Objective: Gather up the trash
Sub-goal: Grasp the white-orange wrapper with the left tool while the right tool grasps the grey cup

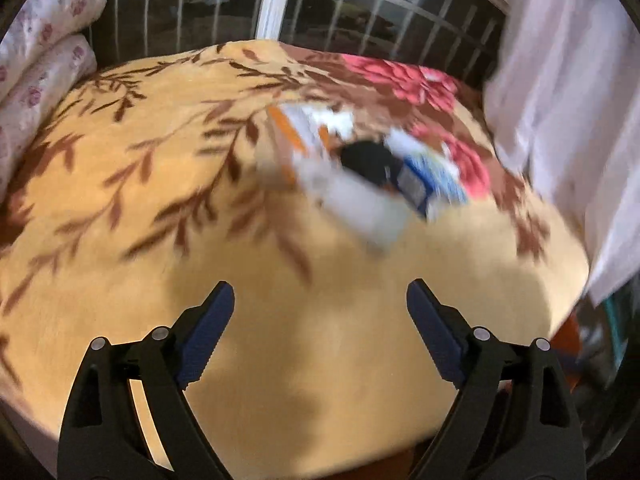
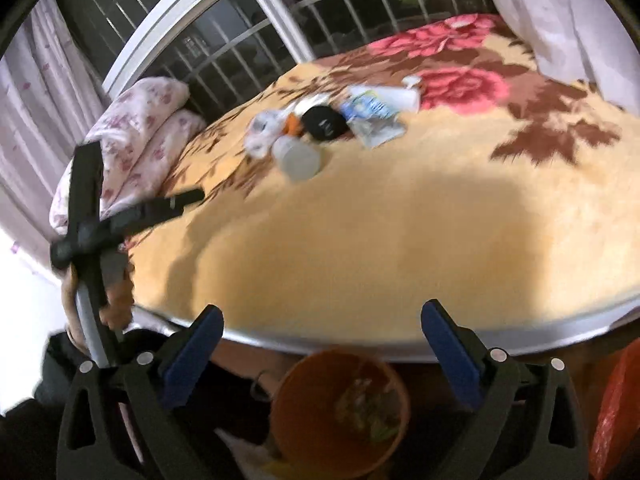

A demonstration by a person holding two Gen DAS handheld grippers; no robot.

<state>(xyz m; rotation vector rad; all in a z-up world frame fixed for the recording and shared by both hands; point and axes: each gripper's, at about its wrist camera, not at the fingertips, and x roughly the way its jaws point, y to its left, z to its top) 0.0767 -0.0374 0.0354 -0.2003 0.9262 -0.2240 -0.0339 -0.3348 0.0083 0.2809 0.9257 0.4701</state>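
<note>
A pile of trash (image 2: 332, 120) lies on the yellow floral blanket (image 2: 380, 220): a clear plastic cup (image 2: 298, 158), a black round piece (image 2: 324, 123), a blue-and-white wrapper (image 2: 370, 110) and white plastic scraps. The same pile (image 1: 360, 168) is blurred in the left wrist view. An orange bin (image 2: 340, 408) with some waste inside stands on the floor below the bed edge. My left gripper (image 1: 320, 312) is open and empty over the blanket, short of the pile. My right gripper (image 2: 322, 336) is open and empty above the bin. The left gripper (image 2: 120, 216) also shows at the left of the right wrist view.
Folded floral bedding (image 2: 136, 136) lies at the bed's left end. A barred window (image 2: 240, 40) runs behind the bed. White curtains (image 1: 568, 120) hang at the right. A red object (image 2: 616, 416) stands on the floor right of the bin.
</note>
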